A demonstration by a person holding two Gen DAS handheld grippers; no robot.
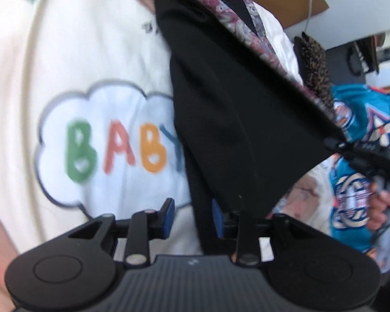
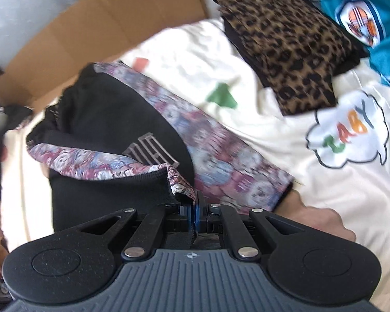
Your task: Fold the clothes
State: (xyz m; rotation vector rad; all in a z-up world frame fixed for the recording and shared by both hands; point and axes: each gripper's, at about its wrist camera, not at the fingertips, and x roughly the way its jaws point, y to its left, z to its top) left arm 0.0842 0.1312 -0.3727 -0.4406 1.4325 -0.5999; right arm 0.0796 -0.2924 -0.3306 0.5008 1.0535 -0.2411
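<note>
Blue-padded, the right gripper (image 2: 195,212) is clenched on the patterned hem of the black garment (image 2: 111,135), whose long edge runs from the pads toward ten o'clock over the cream sheet (image 2: 286,135). Seen from the left wrist, the left gripper (image 1: 193,217) stands released, jaws wide; the cloth hangs at one o'clock, brushing its right pad, so this hand looks nearer the free end.

Reading "BABY" in green, red, orange and blue letters inside a white cloud print (image 1: 106,145) on the cream sheet (image 1: 52,52); showing the same cloud print, tilted, in the right wrist view. Remaining unreadable: small dark blurred lettering higher on the sheet.
</note>
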